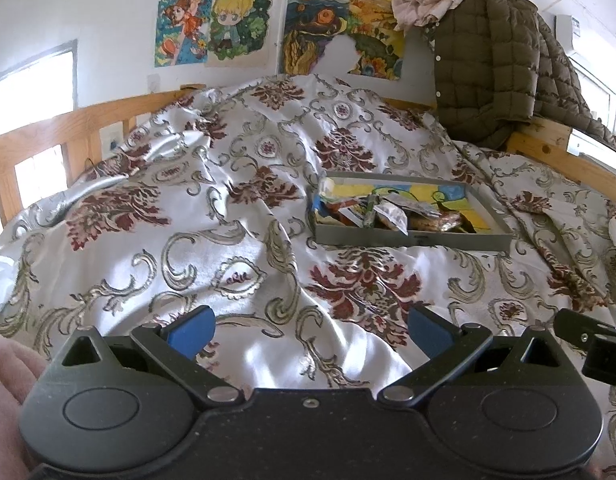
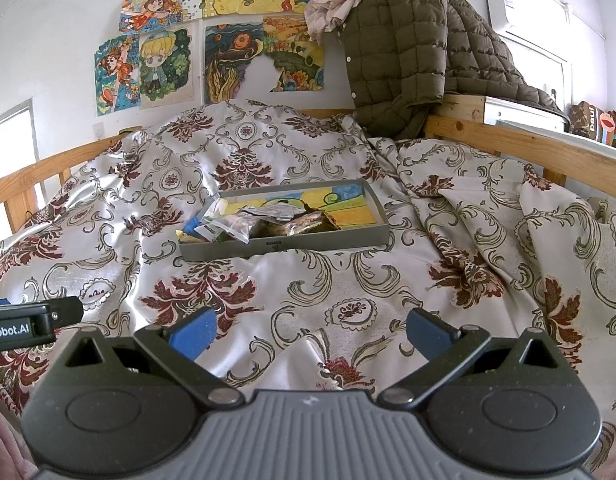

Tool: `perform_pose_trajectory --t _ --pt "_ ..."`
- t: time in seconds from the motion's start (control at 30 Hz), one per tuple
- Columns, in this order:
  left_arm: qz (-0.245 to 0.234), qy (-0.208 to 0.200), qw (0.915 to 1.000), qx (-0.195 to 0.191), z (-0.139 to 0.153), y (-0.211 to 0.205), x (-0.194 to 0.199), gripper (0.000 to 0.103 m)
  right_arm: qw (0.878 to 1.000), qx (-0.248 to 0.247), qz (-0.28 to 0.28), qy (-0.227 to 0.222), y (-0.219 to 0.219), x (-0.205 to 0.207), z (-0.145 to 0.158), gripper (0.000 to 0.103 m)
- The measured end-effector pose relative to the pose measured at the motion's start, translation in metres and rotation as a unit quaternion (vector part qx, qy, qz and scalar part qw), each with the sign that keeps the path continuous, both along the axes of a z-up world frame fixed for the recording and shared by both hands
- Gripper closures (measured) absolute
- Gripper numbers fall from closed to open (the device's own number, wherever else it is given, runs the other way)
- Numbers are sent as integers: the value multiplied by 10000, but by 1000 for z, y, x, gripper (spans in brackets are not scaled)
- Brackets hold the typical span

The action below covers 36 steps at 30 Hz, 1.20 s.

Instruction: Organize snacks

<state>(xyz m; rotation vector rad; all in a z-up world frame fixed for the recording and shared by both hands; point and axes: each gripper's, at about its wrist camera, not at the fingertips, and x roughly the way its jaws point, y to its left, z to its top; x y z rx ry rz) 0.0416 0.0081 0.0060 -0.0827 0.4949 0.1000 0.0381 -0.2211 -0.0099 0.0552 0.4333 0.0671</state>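
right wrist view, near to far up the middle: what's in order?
Right tongs, open and empty → bare flowered bedspread → grey tray with snack packets piled in its left part → rumpled bedspread hump → drawings on the wall.

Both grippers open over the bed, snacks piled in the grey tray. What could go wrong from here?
1. The grey tray sits on a rumpled bedspread; pressing down may tilt it.
2. The snack packets overlap at one end, so a grasp may catch several.
3. The left gripper and right gripper are close together; they could collide.
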Motion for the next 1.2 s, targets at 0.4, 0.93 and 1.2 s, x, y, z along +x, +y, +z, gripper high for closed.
perform_pose_trajectory --t 0.4,0.93,1.2 --pt "-37 105 9999 -77 4 -1 0 1 10000 -4 1 -4 0 0 0 0" --pt "-33 136 9999 -87 4 0 1 1 10000 -10 1 0 1 0 0 0" --pt "-55 160 9998 -120 3 1 2 1 10000 -11 -2 6 1 0 1 0"
